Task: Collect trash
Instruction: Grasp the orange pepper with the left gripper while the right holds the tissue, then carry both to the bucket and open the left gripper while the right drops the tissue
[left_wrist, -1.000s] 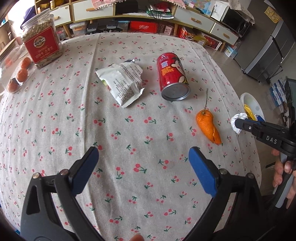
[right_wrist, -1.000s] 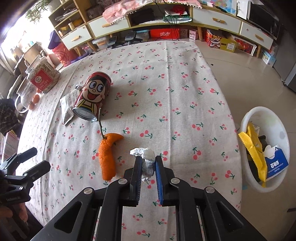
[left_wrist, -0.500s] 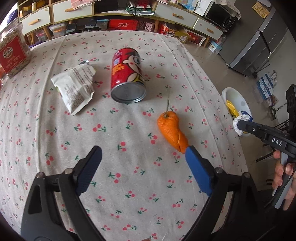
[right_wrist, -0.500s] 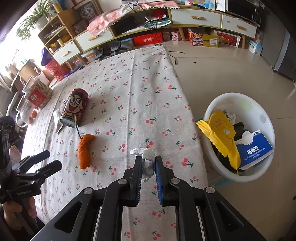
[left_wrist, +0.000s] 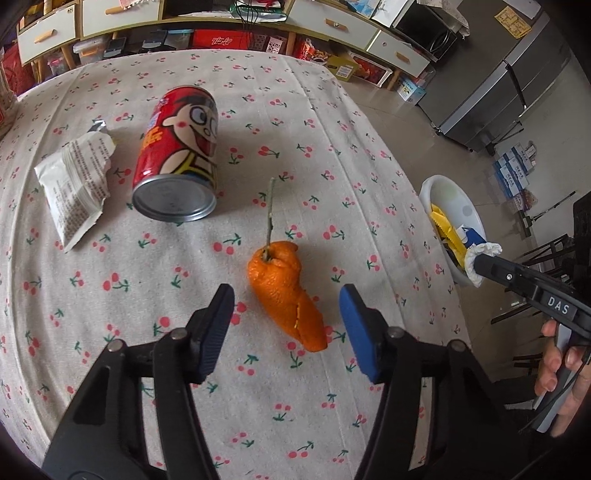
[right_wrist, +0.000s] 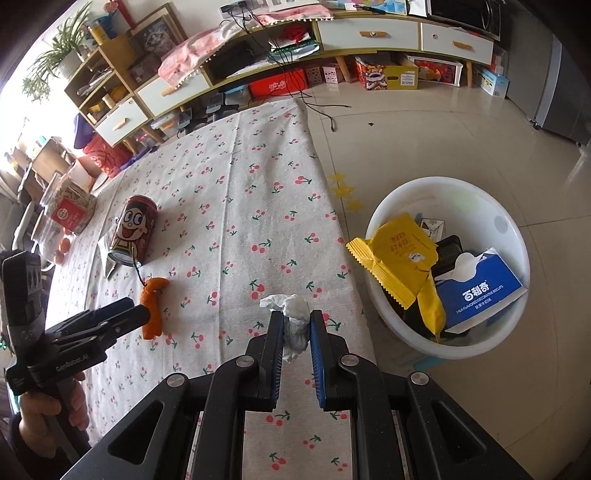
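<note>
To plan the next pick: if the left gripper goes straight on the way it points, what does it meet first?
Most likely the orange peel, lying between the closing fingers of the left gripper, not yet touched.

Orange peel with its twig lay on the cherry-print cloth, just past it a red cartoon can on its side, and beside that a torn white wrapper. Crumpled tissue was pinched, near the white trash basin.

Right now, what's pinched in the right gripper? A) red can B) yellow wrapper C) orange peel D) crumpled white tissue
D: the right gripper is shut on the crumpled white tissue, while the orange peel and red can lie on the tablecloth and the yellow wrapper sits in the white basin.
</note>
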